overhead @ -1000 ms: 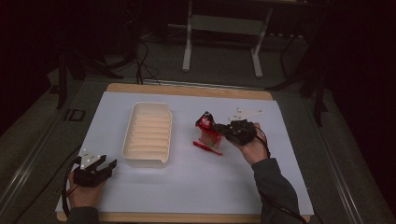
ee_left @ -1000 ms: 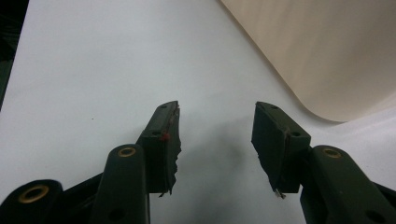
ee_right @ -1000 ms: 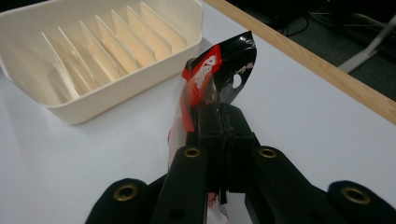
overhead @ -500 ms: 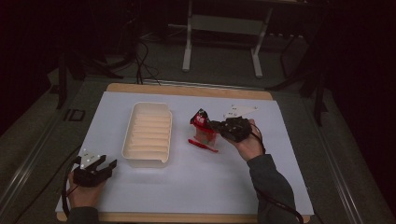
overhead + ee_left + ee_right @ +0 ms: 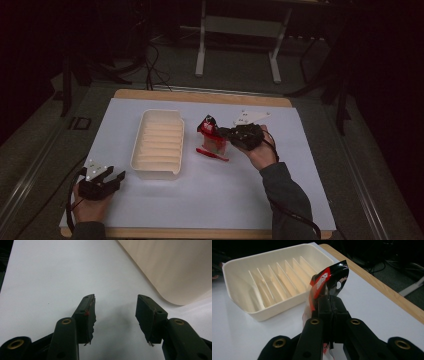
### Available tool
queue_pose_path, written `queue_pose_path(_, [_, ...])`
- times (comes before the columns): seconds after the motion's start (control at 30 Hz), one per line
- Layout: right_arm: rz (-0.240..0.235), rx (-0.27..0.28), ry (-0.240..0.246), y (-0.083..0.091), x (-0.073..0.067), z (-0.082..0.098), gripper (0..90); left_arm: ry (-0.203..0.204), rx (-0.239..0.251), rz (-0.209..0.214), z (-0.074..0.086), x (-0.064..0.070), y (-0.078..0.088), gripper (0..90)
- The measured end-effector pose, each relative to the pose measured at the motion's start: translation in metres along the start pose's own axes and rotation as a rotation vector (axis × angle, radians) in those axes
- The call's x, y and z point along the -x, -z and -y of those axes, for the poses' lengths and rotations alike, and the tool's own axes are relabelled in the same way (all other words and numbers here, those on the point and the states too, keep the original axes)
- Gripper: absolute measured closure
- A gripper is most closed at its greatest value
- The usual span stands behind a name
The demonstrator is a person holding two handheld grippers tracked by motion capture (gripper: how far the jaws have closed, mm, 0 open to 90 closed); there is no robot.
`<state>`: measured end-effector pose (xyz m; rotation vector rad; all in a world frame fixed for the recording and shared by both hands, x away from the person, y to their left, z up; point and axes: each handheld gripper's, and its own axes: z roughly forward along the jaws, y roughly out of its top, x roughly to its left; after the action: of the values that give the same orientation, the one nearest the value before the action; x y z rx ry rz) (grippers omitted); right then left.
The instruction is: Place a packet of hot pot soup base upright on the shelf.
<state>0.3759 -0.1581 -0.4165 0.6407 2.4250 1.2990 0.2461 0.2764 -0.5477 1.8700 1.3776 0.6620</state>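
The room is dark; a grey floor [image 5: 165,65] lies around the table [image 5: 210,95], whose wooden edge frames a white sheet; behind its far edge stands a white metal frame [image 5: 235,30], beside black cables [image 5: 150,55].

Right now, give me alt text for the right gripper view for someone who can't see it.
The right gripper has its black fingers shut on a red and black snack packet, held above a white table. Behind it sits a cream ribbed tray.

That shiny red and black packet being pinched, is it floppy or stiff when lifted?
Probably floppy: the packet bends and creases above the right gripper. Its glossy film looks slippery, so it may slide. It seems light, hanging from one pinched edge beside the tray.
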Motion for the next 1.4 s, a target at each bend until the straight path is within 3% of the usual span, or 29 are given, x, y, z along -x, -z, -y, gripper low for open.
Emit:
queue_pose_path(0.53, [-0.025,0.024,0.047,-0.012,-0.011,-0.019,88.7,0.002,0.0,0.002,0.0,0.0,0.0,50.2])
queue_pose_path(1.4, [-0.089,0.055,0.052,-0.037,-0.027,-0.041,88.8,0.003,-0.002,0.002,0.0,0.0,0.0,50.2])
